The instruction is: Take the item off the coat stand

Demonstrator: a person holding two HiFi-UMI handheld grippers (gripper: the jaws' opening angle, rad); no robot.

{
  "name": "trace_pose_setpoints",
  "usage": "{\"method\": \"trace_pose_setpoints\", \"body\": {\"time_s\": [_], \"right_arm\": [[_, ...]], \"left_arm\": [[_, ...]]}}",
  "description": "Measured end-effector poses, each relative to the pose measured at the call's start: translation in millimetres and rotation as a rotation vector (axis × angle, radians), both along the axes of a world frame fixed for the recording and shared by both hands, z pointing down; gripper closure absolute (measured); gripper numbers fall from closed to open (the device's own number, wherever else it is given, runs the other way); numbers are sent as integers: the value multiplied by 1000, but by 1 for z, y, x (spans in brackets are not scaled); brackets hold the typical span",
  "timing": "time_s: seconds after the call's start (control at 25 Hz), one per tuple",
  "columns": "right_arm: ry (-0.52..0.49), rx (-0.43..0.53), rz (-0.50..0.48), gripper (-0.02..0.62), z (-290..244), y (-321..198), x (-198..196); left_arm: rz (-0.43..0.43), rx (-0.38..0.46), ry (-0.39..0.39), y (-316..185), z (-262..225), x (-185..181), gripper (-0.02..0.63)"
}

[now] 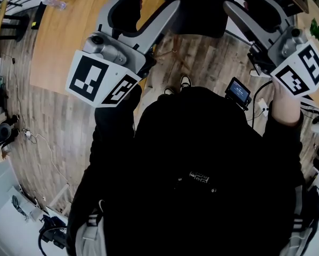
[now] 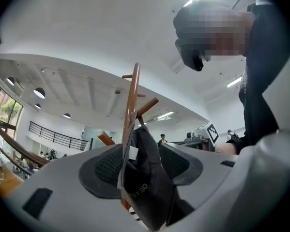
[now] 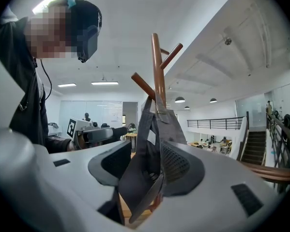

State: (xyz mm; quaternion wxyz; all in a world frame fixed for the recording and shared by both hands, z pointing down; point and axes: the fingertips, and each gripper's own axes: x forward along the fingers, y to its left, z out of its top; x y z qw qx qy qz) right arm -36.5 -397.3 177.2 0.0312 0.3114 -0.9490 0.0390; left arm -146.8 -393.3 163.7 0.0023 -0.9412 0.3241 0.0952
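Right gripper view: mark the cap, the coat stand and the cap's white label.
cap (image 3: 141,163), right gripper view, its dark cloth side
coat stand (image 3: 157,66), right gripper view, the upright pole
white label (image 3: 152,137), right gripper view, its middle

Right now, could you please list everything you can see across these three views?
coat stand: one, brown wood, upright, angled pegs near its top.
cap: one, dark grey, hanging from the coat stand.
table: one, light wood, upper left of the head view.
small screen device: one, black, right of centre in head view.
left gripper: one, grey, fingers apart, cap between them.
right gripper: one, grey, fingers apart, cap between them.
person's top: one, black, fills lower head view.
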Motion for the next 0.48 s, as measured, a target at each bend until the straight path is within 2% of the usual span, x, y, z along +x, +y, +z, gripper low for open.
{"method": "trace_pose_setpoints", "body": {"time_s": [0.2, 0.48], "right_arm": [[-11, -11, 7, 376, 7, -10, -2], [-28, 24, 53, 356, -6, -5, 4]], "left_arm": [[-27, -32, -15, -18, 13, 0, 326], [-64, -48, -37, -19, 15, 5, 322]]}}
